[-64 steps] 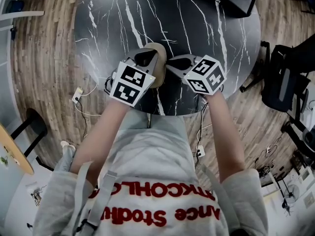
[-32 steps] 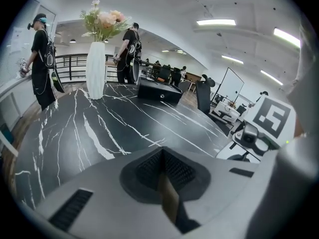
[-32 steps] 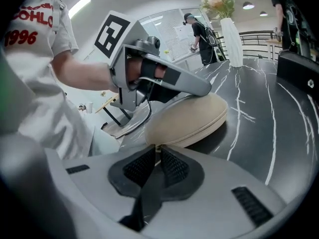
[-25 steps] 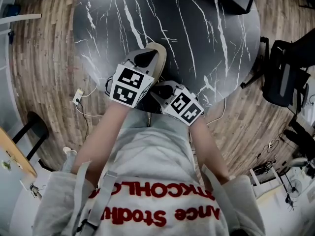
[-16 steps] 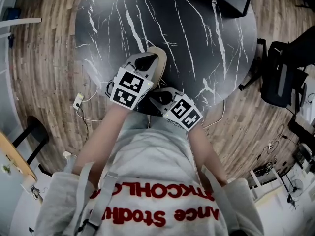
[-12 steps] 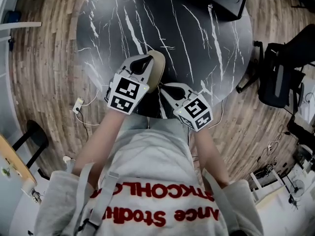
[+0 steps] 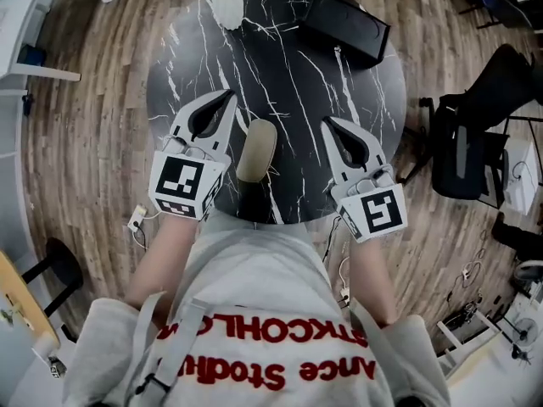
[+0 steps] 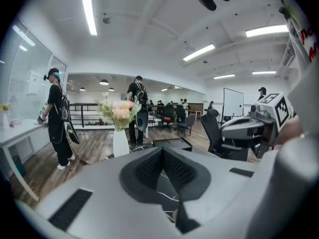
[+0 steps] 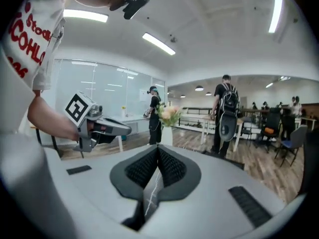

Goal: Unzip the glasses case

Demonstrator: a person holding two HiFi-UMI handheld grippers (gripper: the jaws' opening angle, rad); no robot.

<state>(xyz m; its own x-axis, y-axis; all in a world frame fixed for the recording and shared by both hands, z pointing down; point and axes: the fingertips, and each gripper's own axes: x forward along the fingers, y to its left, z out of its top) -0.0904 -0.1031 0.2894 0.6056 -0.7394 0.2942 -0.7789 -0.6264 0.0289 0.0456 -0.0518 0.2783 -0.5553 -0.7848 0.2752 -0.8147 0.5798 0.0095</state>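
Observation:
The beige glasses case [image 7: 257,148] lies alone near the front edge of the round black marble table [image 7: 288,66]. My left gripper [image 7: 227,98] hovers to the left of the case, shut and with nothing in it. My right gripper [image 7: 329,124] hovers to its right, also shut and holding nothing. Neither touches the case. In the left gripper view the ribbed pads [image 8: 149,166] meet over the table, and the right gripper [image 8: 249,128] shows at the right. In the right gripper view the pads [image 9: 144,167] are together too, with the left gripper [image 9: 94,124] at the left.
A long black box [image 7: 344,25] and a white vase with flowers [image 7: 227,2] stand at the table's far side. A black office chair [image 7: 471,147] is on the right. Cables lie on the wood floor [image 7: 136,219]. Several people stand in the room [image 8: 57,113].
Both grippers have risen off the case and spread apart, left to the left and right to the right. The case now lies bare between them.

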